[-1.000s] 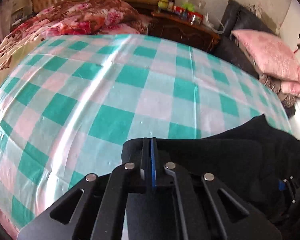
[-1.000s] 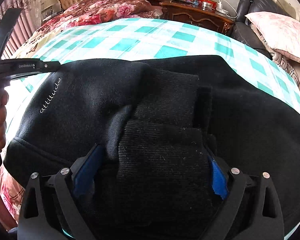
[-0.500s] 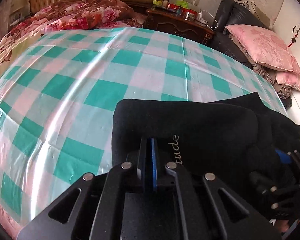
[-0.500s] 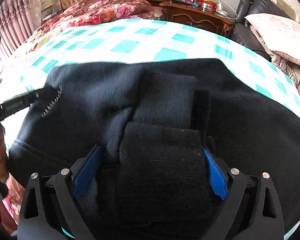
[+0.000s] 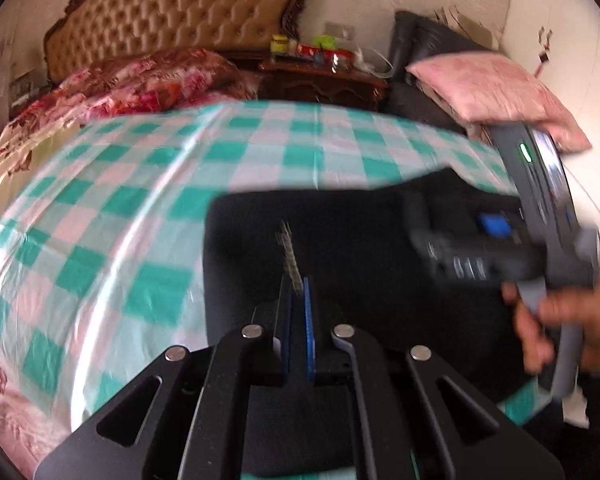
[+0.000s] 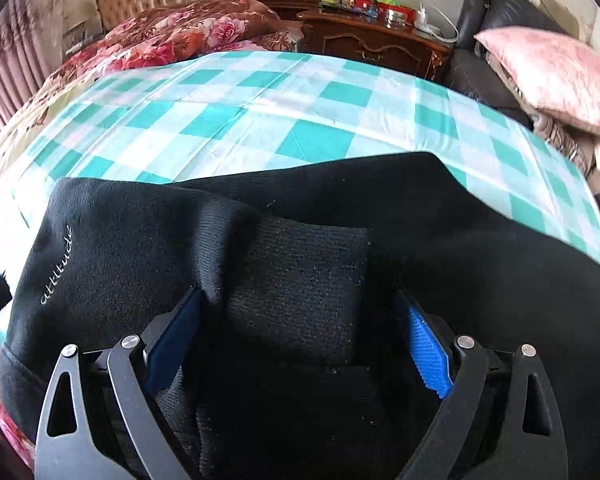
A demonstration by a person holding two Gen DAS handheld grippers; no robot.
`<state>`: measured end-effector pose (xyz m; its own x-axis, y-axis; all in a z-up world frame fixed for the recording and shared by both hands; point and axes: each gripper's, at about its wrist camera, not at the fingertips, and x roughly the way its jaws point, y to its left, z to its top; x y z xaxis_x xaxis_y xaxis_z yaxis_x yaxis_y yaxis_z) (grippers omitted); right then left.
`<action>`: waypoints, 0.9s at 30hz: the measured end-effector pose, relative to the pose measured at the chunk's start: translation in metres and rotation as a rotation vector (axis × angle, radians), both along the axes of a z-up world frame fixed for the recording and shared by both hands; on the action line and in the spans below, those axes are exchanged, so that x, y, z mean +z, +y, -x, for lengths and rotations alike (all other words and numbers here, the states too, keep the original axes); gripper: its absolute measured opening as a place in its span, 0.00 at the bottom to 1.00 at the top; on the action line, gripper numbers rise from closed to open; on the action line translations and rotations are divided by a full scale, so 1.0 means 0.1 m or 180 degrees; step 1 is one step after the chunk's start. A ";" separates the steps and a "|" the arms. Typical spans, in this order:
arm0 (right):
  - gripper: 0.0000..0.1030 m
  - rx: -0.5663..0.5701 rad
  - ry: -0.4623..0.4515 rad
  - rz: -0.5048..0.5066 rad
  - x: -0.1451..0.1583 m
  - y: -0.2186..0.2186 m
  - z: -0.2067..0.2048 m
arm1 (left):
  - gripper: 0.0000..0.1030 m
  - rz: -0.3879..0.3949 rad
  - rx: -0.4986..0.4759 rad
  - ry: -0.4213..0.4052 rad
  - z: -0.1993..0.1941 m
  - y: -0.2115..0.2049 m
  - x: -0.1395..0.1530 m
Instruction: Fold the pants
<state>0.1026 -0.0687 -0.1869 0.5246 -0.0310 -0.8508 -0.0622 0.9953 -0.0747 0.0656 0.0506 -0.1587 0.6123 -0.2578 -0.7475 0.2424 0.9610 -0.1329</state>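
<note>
Currently, left wrist view: the left gripper has its blue-padded jaws drawn together with only a thin slit between them. Whether a layer of cloth is pinched there cannot be told; the frame is motion-blurred. The black fleece pants lie bunched just ahead of the fingers on the green-and-white checked bedsheet. Far edge of the pants runs roughly straight across the sheet; left edge drops almost vertically toward the gripper. Left of that edge the sheet is bare out to the bed's side, and it is bare beyond the far edge up to the red floral quilt. On the right side the right gripper sits on the pants, held by a hand.

Right wrist view: right gripper has its blue-padded jaws spread wide, one on each side of a ribbed cuff section of the pants. The pads flank the fabric, and no firm squeeze is visible. Pants fill the lower half of the frame, with the script lettering near their left edge. Their far edge arcs across the checked sheet. Beyond it, bare sheet extends to the quilt and the dark carved wooden nightstand. Pink cushion lies off the bed's right edge.
</note>
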 end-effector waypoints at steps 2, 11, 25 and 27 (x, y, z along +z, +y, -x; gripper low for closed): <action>0.86 0.0000 -0.0002 -0.0004 -0.01 0.00 0.01 | 0.06 -0.0027 0.0068 0.0236 0.08 0.03 -0.18; 0.86 -0.0012 0.0021 0.0001 0.00 0.00 0.01 | 0.06 0.0003 0.0096 0.0223 0.11 0.04 -0.28; 0.86 -0.0002 0.0098 0.0085 0.09 0.04 0.43 | 0.06 -0.0022 0.0101 0.0171 0.10 0.03 -0.31; 0.86 0.0014 0.0123 0.0112 0.04 0.07 0.44 | 0.08 0.0082 0.0155 0.0195 0.10 0.07 -0.27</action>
